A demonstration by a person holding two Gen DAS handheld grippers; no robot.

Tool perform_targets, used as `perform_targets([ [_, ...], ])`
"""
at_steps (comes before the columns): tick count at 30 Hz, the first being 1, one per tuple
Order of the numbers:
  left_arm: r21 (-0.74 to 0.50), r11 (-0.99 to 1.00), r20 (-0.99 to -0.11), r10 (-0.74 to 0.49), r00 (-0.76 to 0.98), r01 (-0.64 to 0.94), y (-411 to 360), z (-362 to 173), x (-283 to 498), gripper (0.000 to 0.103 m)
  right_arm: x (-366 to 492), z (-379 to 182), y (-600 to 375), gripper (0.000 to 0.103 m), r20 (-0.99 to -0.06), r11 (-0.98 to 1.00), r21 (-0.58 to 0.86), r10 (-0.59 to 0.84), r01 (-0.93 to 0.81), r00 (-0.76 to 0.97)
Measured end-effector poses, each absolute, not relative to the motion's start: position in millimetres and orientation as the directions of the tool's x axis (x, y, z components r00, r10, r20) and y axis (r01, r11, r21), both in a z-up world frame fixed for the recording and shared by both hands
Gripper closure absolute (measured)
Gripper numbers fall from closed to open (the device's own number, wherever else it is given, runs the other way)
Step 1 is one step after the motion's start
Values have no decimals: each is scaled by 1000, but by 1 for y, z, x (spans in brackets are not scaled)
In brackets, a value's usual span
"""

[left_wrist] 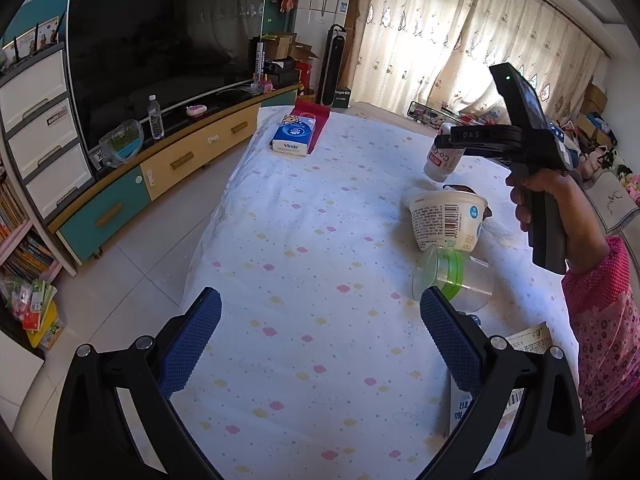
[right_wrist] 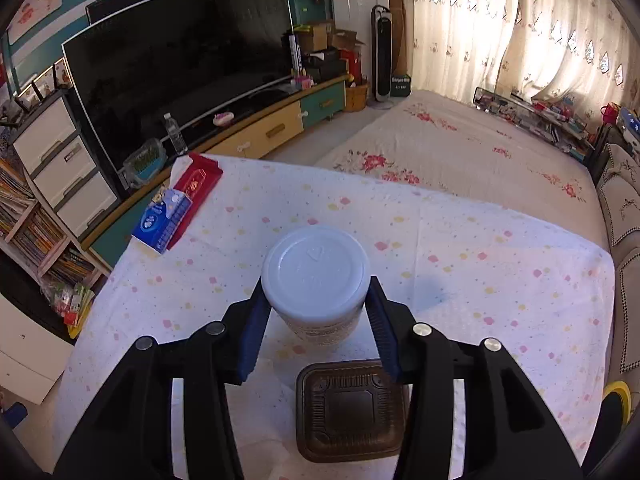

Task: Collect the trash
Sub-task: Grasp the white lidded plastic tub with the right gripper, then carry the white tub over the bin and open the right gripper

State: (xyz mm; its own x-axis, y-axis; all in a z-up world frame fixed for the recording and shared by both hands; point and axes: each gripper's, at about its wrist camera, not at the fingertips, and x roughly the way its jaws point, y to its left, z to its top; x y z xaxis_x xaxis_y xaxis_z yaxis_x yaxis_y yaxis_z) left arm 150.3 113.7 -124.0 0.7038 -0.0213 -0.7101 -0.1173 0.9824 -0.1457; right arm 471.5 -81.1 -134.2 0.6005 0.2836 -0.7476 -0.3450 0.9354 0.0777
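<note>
Right wrist view: right claw [right_wrist: 316, 316] has its blue pads pressed on both sides of a white bottle [right_wrist: 316, 276], just under the bottle's wide flat end that faces the camera.
Left wrist view: the same bottle [left_wrist: 442, 156] hangs clear above the table, tilted, clamped in the right claw [left_wrist: 448, 144], with red lettering on its side.
Left claw: left claw [left_wrist: 320, 332] stands wide open and holds nothing, over bare spotted cloth [left_wrist: 300, 240].
Handling, bottle: likely an empty, light, thin plastic shell; smooth and a little slippery, and it may dent if squeezed hard. The straight side wall near the broad end, where the pads now sit, looks the safest hold.
Look, bottle: white, round, glossy, printed label band low on the body.
Under the bottle: a dark brown ribbed tray [right_wrist: 352, 404] lies flat on the cloth, between the claw's arms in the right wrist view.
Other trash: a white tub [left_wrist: 448, 220] with barcode print lies on its side; touching it, a clear cup [left_wrist: 452, 280] with a green band lies tipped over; a carton [left_wrist: 480, 396] sits at the near edge.
Handling, rest: all look light; the cup is probably flimsy and best taken across its rim.
</note>
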Motion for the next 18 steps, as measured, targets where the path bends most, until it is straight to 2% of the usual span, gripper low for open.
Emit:
perform_targets([
  [8,-146,987,-689,-49,723,-72,96,-114,142,5,398,-85,-160,57,-649,938,128,326,-323,687],
  [14,-152,988,-685,-85,723,-27,75,-112,143,5,330,-91,-287,57,-617,979,165,194,-116,762],
  [18,-152,988,-696,-111,710,5,55,-115,145,5,298,-120,-373,57,-647,981,175,53,80,761],
])
